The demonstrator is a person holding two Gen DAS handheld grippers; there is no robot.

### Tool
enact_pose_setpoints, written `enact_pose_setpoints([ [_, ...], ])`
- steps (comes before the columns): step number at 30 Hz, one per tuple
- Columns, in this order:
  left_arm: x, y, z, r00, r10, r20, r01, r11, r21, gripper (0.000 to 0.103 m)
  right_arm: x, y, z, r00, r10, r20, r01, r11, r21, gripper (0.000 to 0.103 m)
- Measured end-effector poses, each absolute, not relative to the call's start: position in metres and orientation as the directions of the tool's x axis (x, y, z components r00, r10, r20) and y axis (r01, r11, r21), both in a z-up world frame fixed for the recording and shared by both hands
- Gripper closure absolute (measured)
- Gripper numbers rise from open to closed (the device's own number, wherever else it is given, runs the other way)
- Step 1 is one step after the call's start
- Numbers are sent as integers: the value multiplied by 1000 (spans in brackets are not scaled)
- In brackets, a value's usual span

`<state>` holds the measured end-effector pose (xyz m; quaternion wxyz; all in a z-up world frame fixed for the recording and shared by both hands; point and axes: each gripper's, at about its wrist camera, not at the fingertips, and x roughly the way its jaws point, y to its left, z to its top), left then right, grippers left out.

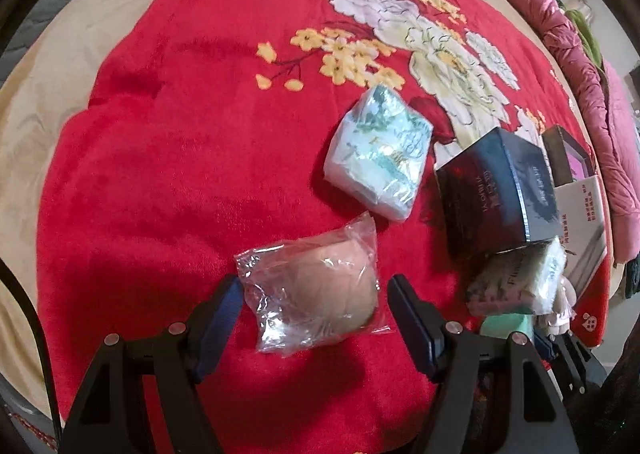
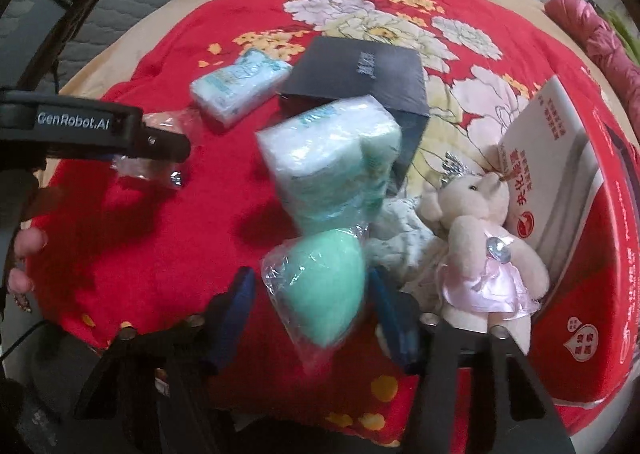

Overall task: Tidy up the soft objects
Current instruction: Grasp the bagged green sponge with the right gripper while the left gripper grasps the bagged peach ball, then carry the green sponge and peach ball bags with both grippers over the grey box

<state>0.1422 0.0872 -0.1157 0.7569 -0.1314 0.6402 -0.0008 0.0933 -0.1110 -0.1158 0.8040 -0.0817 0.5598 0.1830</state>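
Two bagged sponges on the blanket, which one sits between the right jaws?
The mint-green sponge, in clear wrap beside the teddy bear. The beige sponge lies between the left jaws instead.

Both grippers are black, angular frames whose two arms splay outward like a V. On the left gripper [image 1: 314, 300] round silver screw heads sit at the arm joints, and its fingers [image 1: 224, 310] carry dark blue pads on their inner faces. The right gripper [image 2: 310, 294] has the same black arms, silver screws and blue-padded fingers [image 2: 240, 302]. From the right wrist view, the left gripper's side reads "GenRobot.AI" in pale lettering, with one small screw beyond it
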Motion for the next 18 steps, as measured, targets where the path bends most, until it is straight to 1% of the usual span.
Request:
enact_pose_setpoints([
  [4,145,87,-120,161,-175,-971,-182,962,-203,31,93,-117,-114,309,225,-924,-373,922,100,56],
  [7,146,85,-120,154,-191,-970,-178,960,-217,37,92,-118,-111,308,240,-921,-372,921,116,57],
  [11,148,82,-120,152,-206,-967,-165,959,-230,40,90,-120,-105,310,262,-914,-369,919,139,57],
  [18,144,86,-118,167,-249,-954,-193,941,-279,45,85,-124,-93,322,296,-899,-373,913,166,57],
])
